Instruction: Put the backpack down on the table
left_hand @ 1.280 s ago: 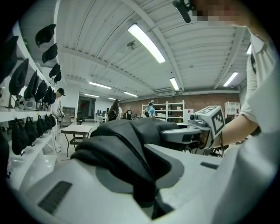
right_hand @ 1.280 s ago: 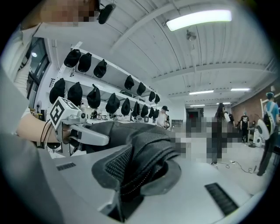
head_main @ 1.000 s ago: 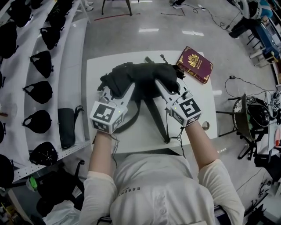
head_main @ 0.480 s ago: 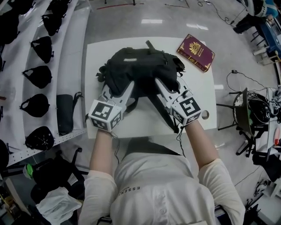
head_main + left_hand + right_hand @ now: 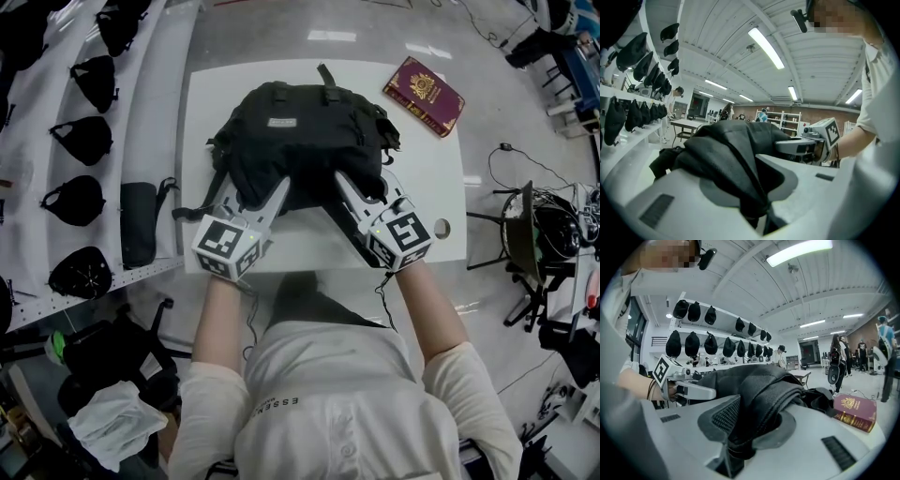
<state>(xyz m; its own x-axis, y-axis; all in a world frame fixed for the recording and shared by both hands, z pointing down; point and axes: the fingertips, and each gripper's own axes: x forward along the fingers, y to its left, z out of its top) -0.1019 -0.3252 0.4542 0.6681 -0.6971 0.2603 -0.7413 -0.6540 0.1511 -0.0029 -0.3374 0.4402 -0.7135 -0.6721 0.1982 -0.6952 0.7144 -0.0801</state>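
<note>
- We see a black backpack (image 5: 300, 131) lying on the white worktop (image 5: 202, 112) (a maroon book (image 5: 424, 94) beside it)
- Our left tongs (image 5: 281, 186) and right tongs (image 5: 339, 180) each clamp its near edge

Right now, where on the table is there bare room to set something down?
Bare table right of the backpack, nearer than the red book; a narrow left-edge strip; a patch between left tongs and right tongs. The middle is crowded.

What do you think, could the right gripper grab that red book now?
Probably not yet: the right gripper is clamped on the backpack. Once freed, the book lies close on its side.
</note>
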